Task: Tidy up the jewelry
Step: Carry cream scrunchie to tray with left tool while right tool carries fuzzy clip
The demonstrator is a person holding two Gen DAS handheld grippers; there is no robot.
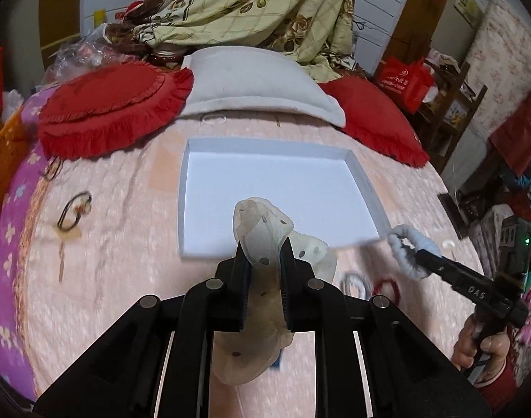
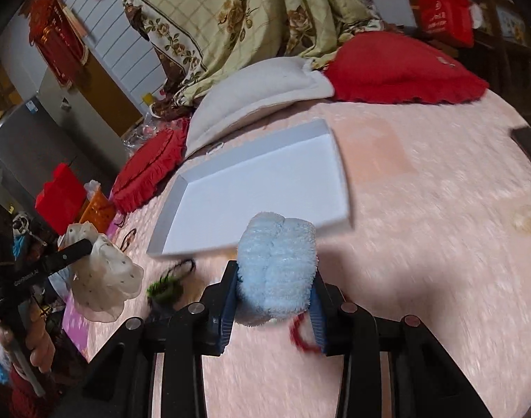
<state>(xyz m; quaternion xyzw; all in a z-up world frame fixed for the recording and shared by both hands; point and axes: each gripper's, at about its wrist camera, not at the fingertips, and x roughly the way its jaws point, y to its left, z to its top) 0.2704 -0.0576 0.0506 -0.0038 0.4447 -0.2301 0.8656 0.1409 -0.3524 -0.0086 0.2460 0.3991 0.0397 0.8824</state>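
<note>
A sheer cream scrunchie (image 1: 265, 237) with dark dots hangs between the pads of my left gripper (image 1: 264, 261), which is shut on it just in front of the white open box (image 1: 276, 149). My right gripper (image 2: 276, 278) is shut on a fluffy light-blue scrunchie (image 2: 277, 264), lifted off the pink bedspread near the box's (image 2: 255, 139) front edge. The left wrist view shows the right gripper (image 1: 410, 247) with the blue scrunchie (image 1: 415, 240) by the box's front right corner. In the right wrist view the left gripper's fingers (image 2: 74, 249) hold the cream scrunchie (image 2: 105, 278) at far left.
On the bedspread lie a red hair tie (image 1: 387, 285), a white one (image 1: 354, 284), dark hair ties (image 1: 74, 209) at left, and a green-black one (image 2: 168, 282). Red cushions (image 1: 108, 104) and a white pillow (image 1: 258, 80) line the back. An orange basket (image 1: 4, 160) stands at the left edge.
</note>
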